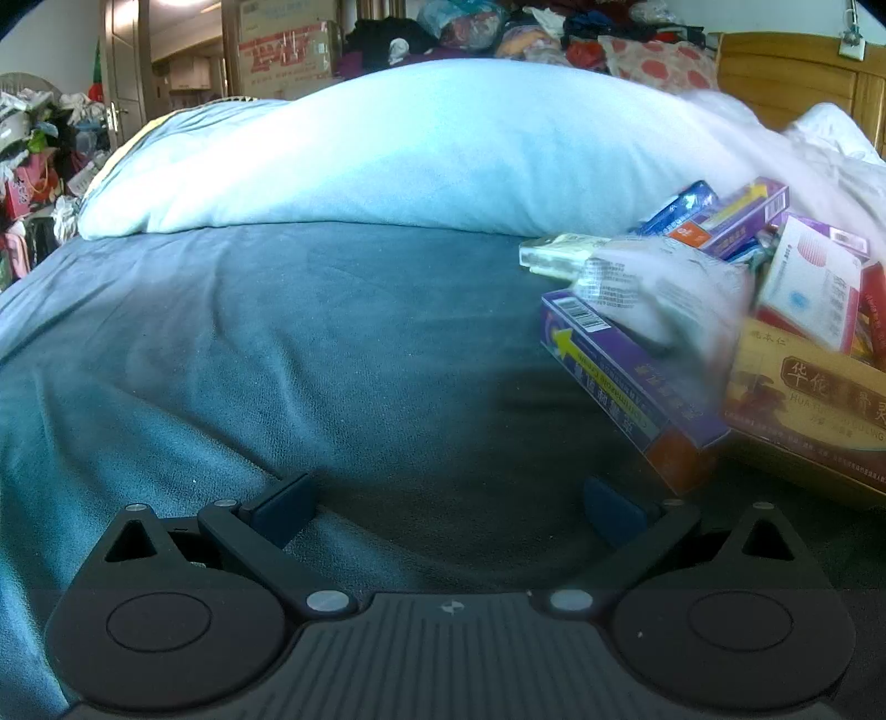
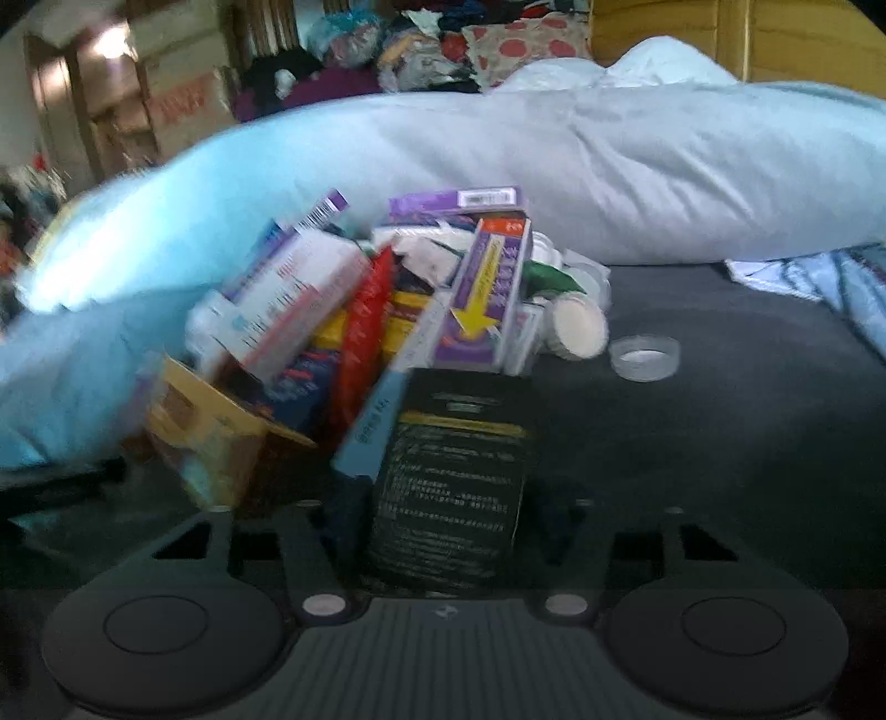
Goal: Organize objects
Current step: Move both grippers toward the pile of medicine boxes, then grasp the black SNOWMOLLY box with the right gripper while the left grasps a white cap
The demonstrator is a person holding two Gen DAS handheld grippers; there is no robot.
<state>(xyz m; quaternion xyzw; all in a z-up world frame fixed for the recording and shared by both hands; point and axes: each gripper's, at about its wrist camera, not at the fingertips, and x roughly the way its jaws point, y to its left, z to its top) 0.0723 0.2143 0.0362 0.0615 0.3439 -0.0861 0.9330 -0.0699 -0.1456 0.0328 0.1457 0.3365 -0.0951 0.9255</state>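
A dark teal velvety bedspread [image 1: 277,343] is covering the bed and filling most of the left wrist view. A long pale blue pillow [image 1: 421,149] is lying across it further back. Behind it, stacked cardboard boxes [image 1: 288,55] are standing by a wooden door [image 1: 124,66], and heaped clothes [image 1: 554,27] are piling up beside a wooden headboard [image 1: 792,77]. A white crumpled sheet [image 1: 830,138] is resting at right.

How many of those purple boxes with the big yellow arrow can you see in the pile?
2 in each view. In the left wrist view, one lies at the pile's front and one sits on top at the back. More may be buried underneath.
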